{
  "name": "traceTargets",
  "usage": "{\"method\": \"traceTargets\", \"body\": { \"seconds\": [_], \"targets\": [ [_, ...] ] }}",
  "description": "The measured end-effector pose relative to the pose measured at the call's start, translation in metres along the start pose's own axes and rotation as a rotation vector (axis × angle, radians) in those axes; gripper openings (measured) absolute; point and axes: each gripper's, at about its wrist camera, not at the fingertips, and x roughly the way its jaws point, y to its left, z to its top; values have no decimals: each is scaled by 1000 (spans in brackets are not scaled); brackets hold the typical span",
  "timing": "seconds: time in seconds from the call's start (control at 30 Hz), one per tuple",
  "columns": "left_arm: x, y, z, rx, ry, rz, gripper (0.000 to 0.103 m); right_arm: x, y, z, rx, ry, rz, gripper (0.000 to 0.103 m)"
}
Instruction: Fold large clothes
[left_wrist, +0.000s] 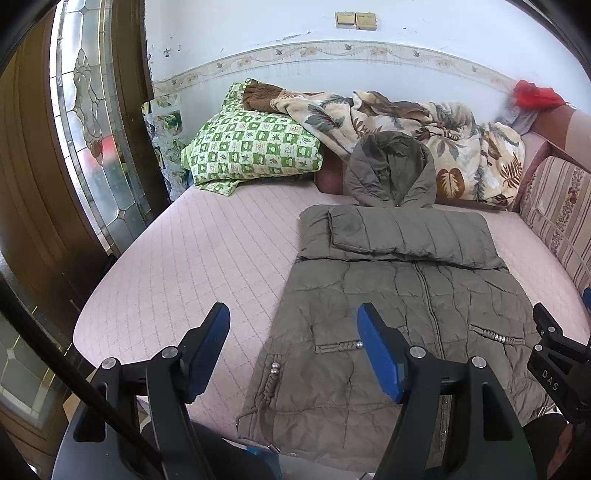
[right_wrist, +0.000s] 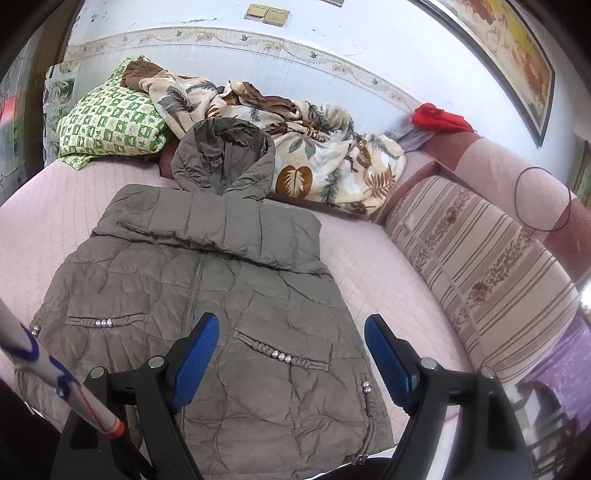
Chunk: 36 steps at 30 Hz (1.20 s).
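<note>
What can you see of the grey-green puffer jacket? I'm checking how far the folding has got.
The jacket is olive-grey, quilted and puffy, lying front up and zipped on the pink quilted bed cover. Both sleeves are folded across the chest in a band below the collar. The hood lies open at the far end, against the leaf-print blanket. Braided pocket trims carry silver beads. The hem nearest the open grippers is still unfolded; neither gripper touches it.
</note>
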Motion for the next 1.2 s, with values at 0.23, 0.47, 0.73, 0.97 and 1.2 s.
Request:
{"method": "traceTargets", "body": {
  "seconds": [0.23, 0.47, 0.73, 0.97, 1.2],
  "targets": [
    [5, -5, -1, 11, 16, -9, 71, 1, 2, 1, -1, -8, -13, 86],
    [10, -11, -2, 22, 30, -21, 71, 6, 2, 2, 1, -3, -6, 87],
    [18, -18, -2, 38, 53, -32, 71, 16, 3, 1, 5, 14, 0, 88],
    [25, -26, -3, 55, 76, -47, 71, 26, 2, 0, 8, 33, 4, 88],
    [35, -30, -4, 67, 102, -71, 71, 35, 8, 1, -7, 52, 10, 88]
  ]
}}
